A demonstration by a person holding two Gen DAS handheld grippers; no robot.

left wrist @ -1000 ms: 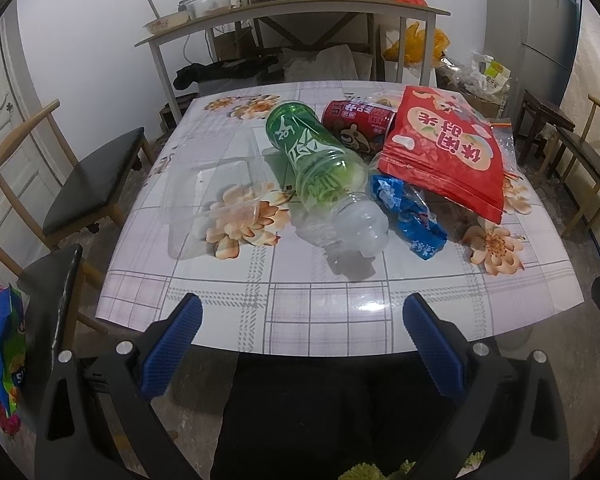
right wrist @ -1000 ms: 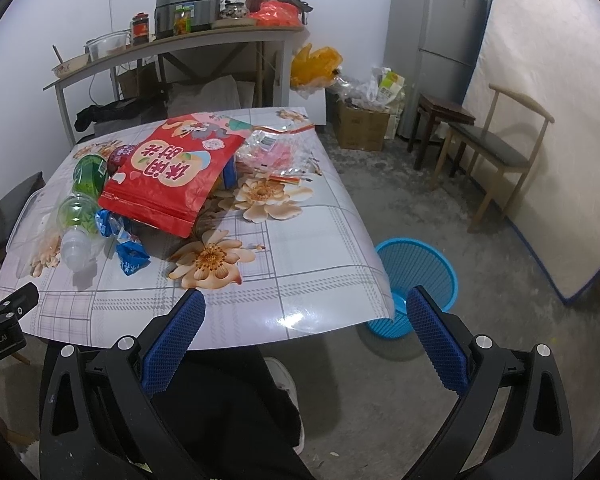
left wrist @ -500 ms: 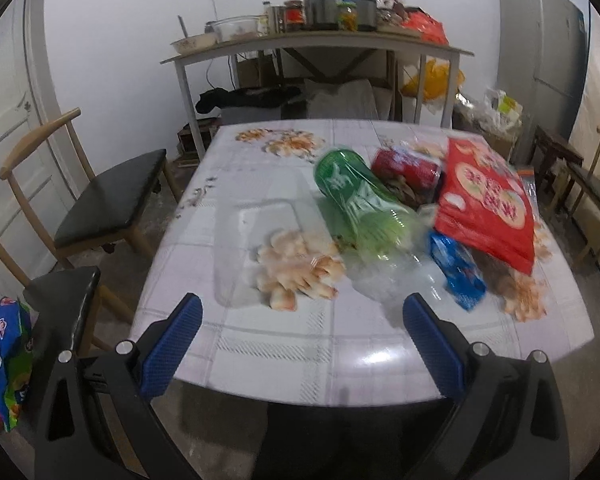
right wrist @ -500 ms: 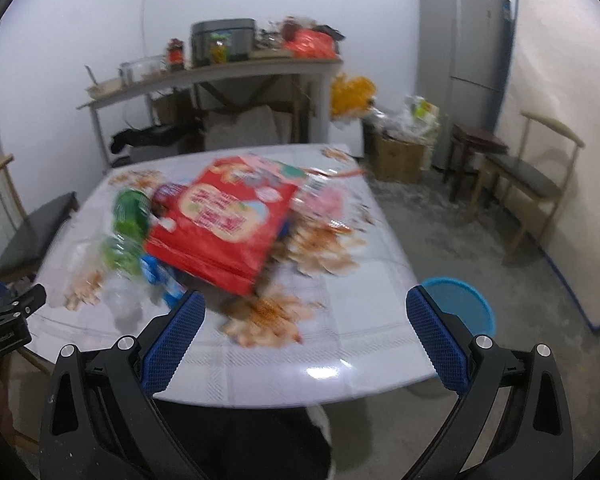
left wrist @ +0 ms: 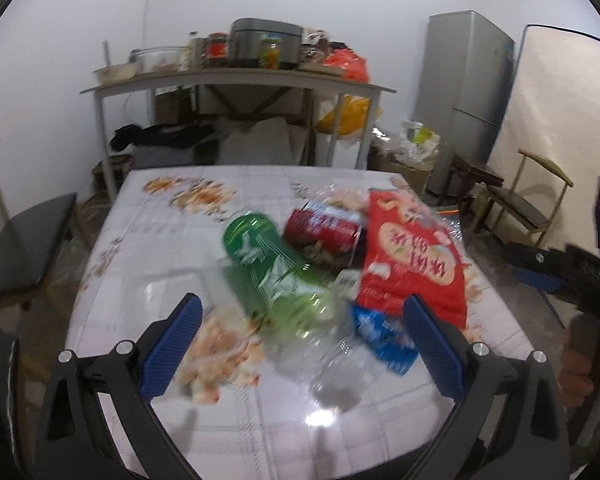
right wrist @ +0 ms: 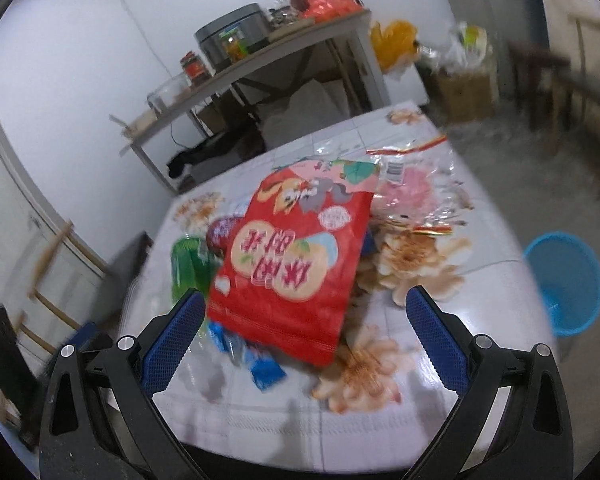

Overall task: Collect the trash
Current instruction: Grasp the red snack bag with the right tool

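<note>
Trash lies on a floral tablecloth table (left wrist: 180,240). A green plastic bottle (left wrist: 272,272) lies on its side, a red can (left wrist: 324,230) behind it, a red snack bag (left wrist: 412,256) to its right, and a blue wrapper (left wrist: 384,332) near the front. My left gripper (left wrist: 300,332) hangs open above the bottle's clear end. My right gripper (right wrist: 304,328) is open over the near end of the red snack bag (right wrist: 296,256). Clear plastic wrappers (right wrist: 416,184) lie behind the bag. A blue bin (right wrist: 564,284) stands on the floor right of the table.
A side table (left wrist: 236,80) loaded with a cooker and jars stands against the back wall. A fridge (left wrist: 468,96) is at the right, wooden chairs (left wrist: 536,196) flank the table, and a dark-seated chair (left wrist: 20,248) is at the left.
Both grippers have moved forward over the table and closer to the trash. The right one has tilted and swung left toward the red bag. Both stay open.
</note>
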